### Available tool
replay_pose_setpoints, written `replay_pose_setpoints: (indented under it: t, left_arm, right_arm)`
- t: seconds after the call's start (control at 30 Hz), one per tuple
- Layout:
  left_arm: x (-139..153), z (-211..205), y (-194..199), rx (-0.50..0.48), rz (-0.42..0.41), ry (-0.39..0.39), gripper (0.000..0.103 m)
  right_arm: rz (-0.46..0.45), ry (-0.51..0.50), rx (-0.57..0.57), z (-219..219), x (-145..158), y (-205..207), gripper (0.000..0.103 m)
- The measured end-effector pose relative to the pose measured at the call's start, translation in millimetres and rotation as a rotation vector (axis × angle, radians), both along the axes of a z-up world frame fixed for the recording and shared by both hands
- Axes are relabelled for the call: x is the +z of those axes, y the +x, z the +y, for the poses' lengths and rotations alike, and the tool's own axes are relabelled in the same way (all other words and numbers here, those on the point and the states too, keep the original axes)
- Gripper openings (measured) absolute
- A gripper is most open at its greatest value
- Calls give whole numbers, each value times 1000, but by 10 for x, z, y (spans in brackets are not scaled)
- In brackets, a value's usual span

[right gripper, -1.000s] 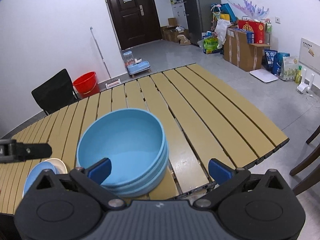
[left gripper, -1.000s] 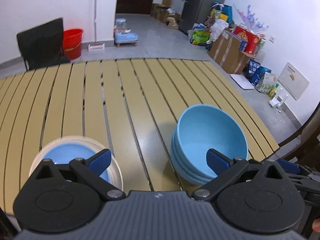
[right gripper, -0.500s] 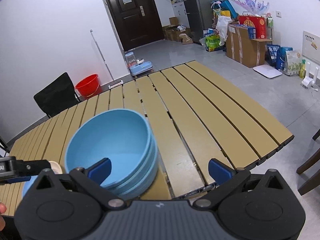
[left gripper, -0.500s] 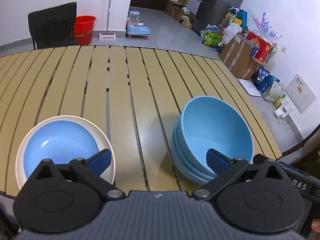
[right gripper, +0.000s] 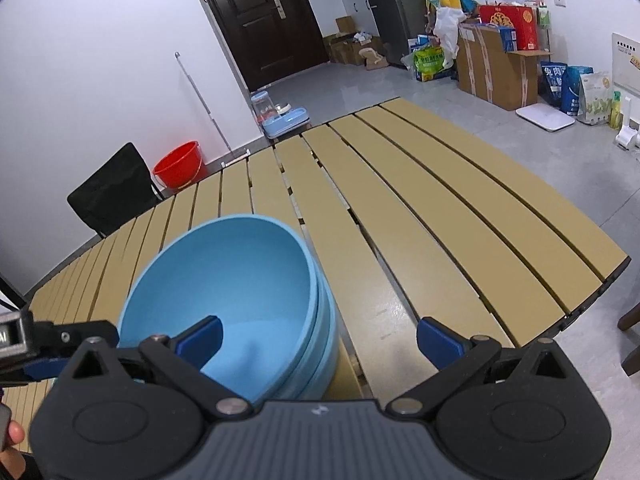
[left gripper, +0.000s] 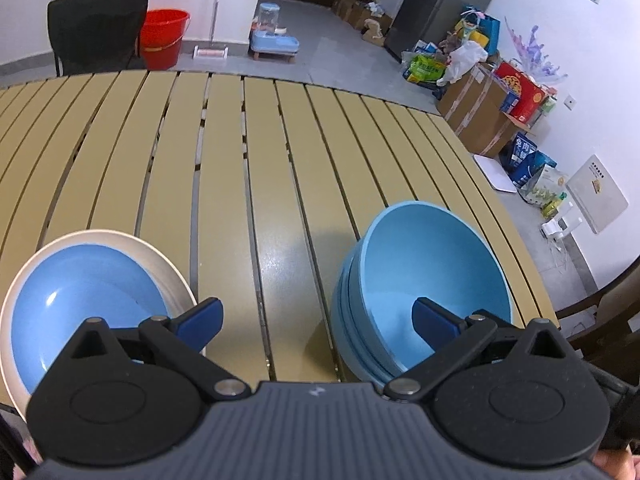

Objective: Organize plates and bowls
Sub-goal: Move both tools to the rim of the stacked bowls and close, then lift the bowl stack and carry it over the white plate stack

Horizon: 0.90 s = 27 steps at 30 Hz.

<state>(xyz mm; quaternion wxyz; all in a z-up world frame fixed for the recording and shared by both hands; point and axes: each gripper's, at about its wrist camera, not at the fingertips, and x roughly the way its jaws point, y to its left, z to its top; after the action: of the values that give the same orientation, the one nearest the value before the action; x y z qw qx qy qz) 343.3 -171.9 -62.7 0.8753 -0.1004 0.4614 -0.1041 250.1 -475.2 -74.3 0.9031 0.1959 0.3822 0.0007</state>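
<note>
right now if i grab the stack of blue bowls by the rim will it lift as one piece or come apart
The stack of blue bowls is probably stiff but loosely nested: several separate rims show down its side, so a rim pinch may lift only the top bowl. The smooth, slightly glossy inside suggests a slippery grip. It sits close to the table edge, so a push could slide it off.

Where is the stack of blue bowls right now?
The stack of blue bowls sits near the table's front edge, low right in the left wrist view, right of the blue plate nested in a white one.

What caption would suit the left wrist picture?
Open left gripper above a slatted table, between a blue plate on a white plate and stacked blue bowls.
</note>
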Motion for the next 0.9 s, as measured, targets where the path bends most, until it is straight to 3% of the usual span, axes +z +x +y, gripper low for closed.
replay_pose_setpoints:
  t: [0.27, 0.4, 0.47, 0.57, 0.63, 0.83, 0.9]
  left_arm:
    - [-70, -83, 85, -19, 25, 16, 94]
    - [-188, -159, 202, -40, 89, 12, 75]
    - [-250, -203, 244, -41, 114, 7, 66]
    - [-313, -237, 300, -41, 141, -3, 60]
    - [-354, -249, 324, -44, 157, -8, 54]
    - [-481, -285, 434, -49, 221, -36, 31]
    - [-510, -294, 452, -59, 238, -58, 27]
  right_arm:
    - [24, 38, -10, -42, -128, 23, 103]
    - [42, 52, -9, -56, -193, 99, 101]
    - [48, 55, -6, -66, -209, 138, 92]
    - [75, 85, 7, -96, -256, 219, 79]
    - [101, 123, 19, -113, -305, 277, 62]
    - [134, 190, 44, -122, -388, 370, 40]
    - [135, 208, 49, -104, -406, 390, 37]
